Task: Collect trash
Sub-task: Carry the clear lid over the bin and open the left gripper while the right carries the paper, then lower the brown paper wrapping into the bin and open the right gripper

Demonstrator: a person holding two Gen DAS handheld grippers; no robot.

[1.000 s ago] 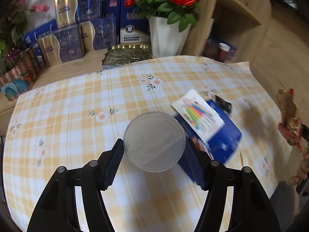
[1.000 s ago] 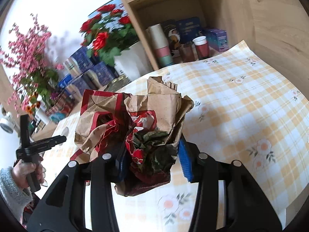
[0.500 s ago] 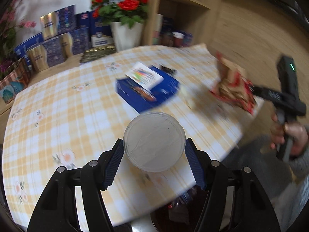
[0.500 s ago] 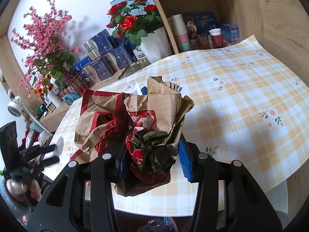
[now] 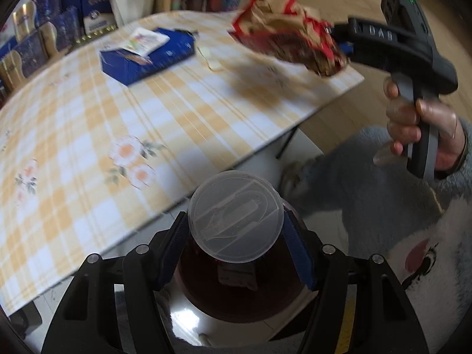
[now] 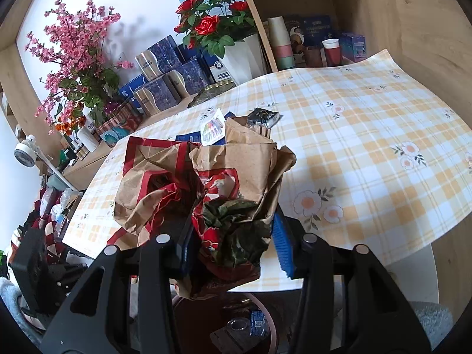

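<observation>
1. Left gripper (image 5: 236,237): two black fingers with blue pads (image 5: 298,258) squeezed on a round see-through plastic lid (image 5: 236,216), one pad on each side of its rim.
2. Just past the fingertips and under the lid: a dark red round trash bin (image 5: 239,298) on the floor, some scraps inside.
3. Farther ahead and to the left of the fingers: edge of a table with a yellow and white checked flower cloth (image 5: 88,135).
4. Right gripper (image 6: 231,246): clenched on a crumpled brown and red paper bag (image 6: 203,183), bag bunched up between the blue pads and sticking out above them.
5. Below those fingers: the same red bin (image 6: 265,318), only partly seen.
6. Beyond the bag, on the cloth: a flat dark blue box (image 5: 147,54) with a white card (image 5: 146,41) on top.
7. Seen past the left fingers, to the right: a hand (image 5: 419,126) in a fuzzy grey sleeve on the right gripper's handle.
</observation>
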